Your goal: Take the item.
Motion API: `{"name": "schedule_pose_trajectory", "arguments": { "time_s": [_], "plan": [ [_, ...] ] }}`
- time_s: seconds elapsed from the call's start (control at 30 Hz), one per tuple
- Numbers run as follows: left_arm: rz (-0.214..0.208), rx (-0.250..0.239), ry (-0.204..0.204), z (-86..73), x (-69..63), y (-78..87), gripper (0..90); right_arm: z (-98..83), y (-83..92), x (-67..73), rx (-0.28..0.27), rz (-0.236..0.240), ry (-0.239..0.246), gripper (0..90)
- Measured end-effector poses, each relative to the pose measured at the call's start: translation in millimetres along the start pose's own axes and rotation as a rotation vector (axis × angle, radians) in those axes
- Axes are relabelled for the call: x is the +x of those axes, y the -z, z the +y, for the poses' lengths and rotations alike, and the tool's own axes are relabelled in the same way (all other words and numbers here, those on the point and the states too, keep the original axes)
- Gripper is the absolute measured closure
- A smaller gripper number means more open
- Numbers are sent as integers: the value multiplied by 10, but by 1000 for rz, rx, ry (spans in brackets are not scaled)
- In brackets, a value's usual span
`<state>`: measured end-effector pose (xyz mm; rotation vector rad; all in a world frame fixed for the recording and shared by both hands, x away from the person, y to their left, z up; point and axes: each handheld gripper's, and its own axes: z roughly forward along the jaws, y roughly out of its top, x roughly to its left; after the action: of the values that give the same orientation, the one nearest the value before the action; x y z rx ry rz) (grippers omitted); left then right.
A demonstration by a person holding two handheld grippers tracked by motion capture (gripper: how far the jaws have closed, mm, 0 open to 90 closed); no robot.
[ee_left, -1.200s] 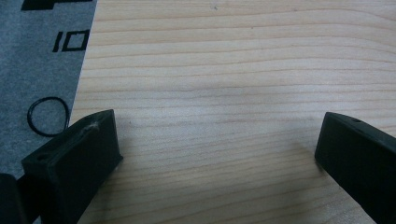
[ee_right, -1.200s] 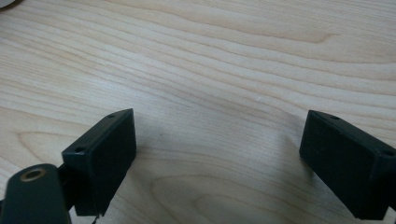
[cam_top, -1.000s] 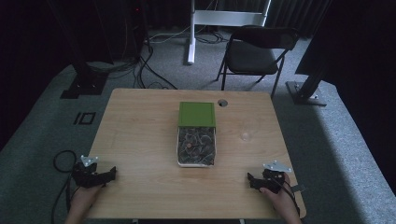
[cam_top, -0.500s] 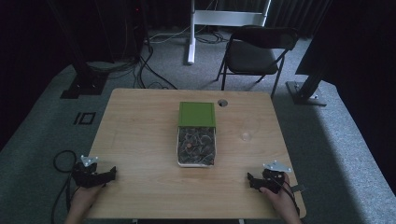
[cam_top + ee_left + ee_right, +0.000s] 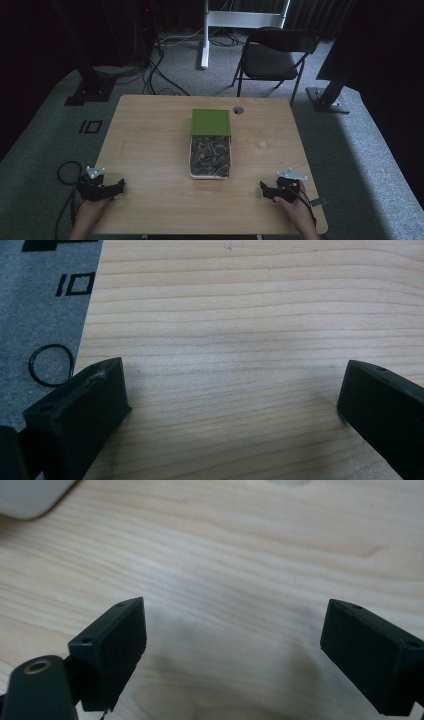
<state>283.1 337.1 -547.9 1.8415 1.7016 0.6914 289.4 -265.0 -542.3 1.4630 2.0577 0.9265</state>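
Observation:
A white tray (image 5: 191,162) full of small dark parts lies at the table's middle, with a green box (image 5: 210,122) right behind it. My left gripper (image 5: 118,186) rests at the table's front left corner, held by a hand. Its jaws stand wide apart over bare wood (image 5: 235,390), so it is open and empty. At the front right, my right gripper (image 5: 263,189) is also open, with nothing between its jaws (image 5: 235,640). A corner of the white tray (image 5: 30,500) shows at the top left of the right gripper view.
The wooden table (image 5: 150,145) has a round cable hole (image 5: 238,110) near its far edge. A folding chair (image 5: 272,55) stands behind the table. Black stand feet (image 5: 85,92) and cables lie on the grey carpet. A cable loop (image 5: 65,172) lies left of the table.

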Motion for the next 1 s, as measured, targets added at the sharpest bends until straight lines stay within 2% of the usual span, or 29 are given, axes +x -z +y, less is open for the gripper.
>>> {"name": "schedule_pose_trajectory", "arguments": {
  "time_s": [0.37, 0.77, 1.0],
  "plan": [
    [0, 0, 0, 0, 0, 0, 3, 244, 154, 40, -50, 19, 30, 116],
    [0, 0, 1, 0, 0, 0, 3, 474, 253, 131, -92, 62, 44, 116],
    [0, 0, 0, 0, 0, 0, 3, 663, 271, 256, -128, 96, 65, 117]
  ]
}}
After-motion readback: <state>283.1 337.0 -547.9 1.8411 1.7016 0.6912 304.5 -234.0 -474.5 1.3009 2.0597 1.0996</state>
